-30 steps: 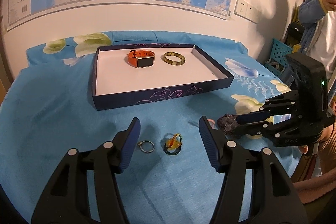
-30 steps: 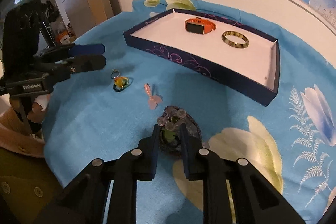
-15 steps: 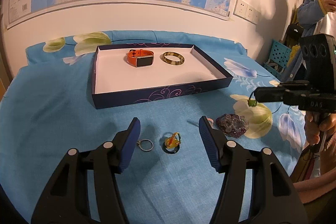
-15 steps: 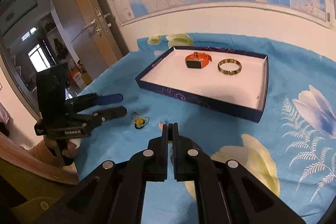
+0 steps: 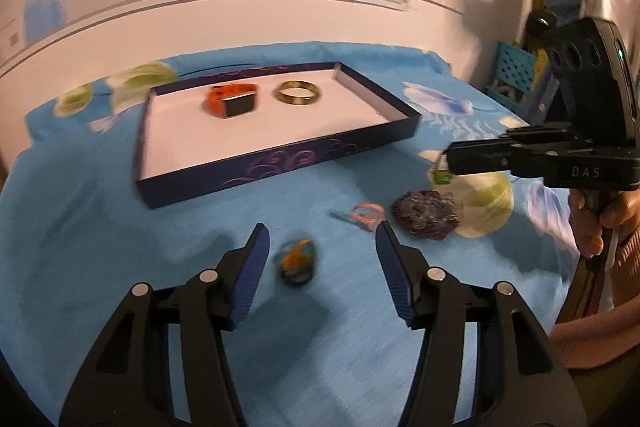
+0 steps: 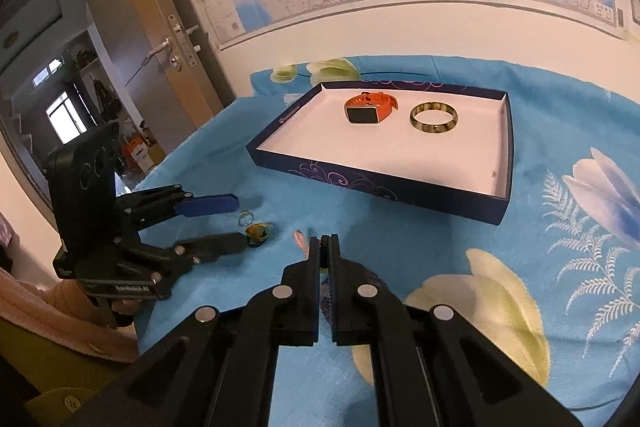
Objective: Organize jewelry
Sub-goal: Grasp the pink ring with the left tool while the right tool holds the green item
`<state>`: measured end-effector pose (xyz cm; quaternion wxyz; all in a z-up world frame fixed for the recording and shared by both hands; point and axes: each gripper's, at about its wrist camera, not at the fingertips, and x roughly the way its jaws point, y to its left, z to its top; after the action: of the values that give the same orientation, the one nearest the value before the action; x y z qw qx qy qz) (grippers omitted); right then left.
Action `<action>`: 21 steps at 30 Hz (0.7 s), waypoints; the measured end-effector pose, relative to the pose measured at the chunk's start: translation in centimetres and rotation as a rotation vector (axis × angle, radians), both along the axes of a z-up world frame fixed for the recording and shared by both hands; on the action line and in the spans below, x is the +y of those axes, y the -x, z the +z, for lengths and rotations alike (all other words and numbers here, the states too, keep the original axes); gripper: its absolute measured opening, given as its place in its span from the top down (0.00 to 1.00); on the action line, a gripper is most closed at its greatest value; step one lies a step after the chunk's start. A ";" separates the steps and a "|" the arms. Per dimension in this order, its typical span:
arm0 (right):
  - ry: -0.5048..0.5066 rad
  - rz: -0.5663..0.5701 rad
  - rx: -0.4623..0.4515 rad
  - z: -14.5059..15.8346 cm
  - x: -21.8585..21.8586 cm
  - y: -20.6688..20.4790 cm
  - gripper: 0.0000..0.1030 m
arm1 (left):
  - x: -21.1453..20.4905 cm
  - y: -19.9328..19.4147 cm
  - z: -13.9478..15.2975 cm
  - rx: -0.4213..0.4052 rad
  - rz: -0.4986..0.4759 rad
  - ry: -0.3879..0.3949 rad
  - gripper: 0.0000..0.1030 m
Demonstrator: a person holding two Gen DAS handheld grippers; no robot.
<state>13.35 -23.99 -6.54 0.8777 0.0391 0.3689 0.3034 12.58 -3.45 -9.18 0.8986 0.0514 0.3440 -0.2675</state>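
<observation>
The right tool (image 6: 325, 241) is pinched shut on a small green-stoned ring (image 5: 441, 175), held above the blue floral table (image 6: 560, 147) in front of the shallow navy cardboard tray (image 6: 380, 183). I judge the carry underway; next it must clear the tray's near wall. The ring's orientation is unclear. The left tool (image 5: 320, 247) hovers half-open, empty, astride a yellow-and-black ring (image 5: 298, 261).

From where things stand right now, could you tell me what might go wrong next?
1. The right gripper pinches only a small green piece at its very tips above the cloth; it could slip before reaching the tray.
2. The left gripper stands open around the yellow ring; closing carelessly may flick it away or catch the pink ring nearby.
</observation>
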 end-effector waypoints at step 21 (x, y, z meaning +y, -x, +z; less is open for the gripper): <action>-0.049 -0.055 0.041 -1.9 -1.6 -1.2 0.97 | -4.6 -5.0 -2.6 0.194 -0.094 -0.018 0.82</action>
<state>14.53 -25.58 -8.39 0.8768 0.0767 0.3779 0.2872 17.54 -8.03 -11.81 0.8471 0.0492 0.4289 -0.3100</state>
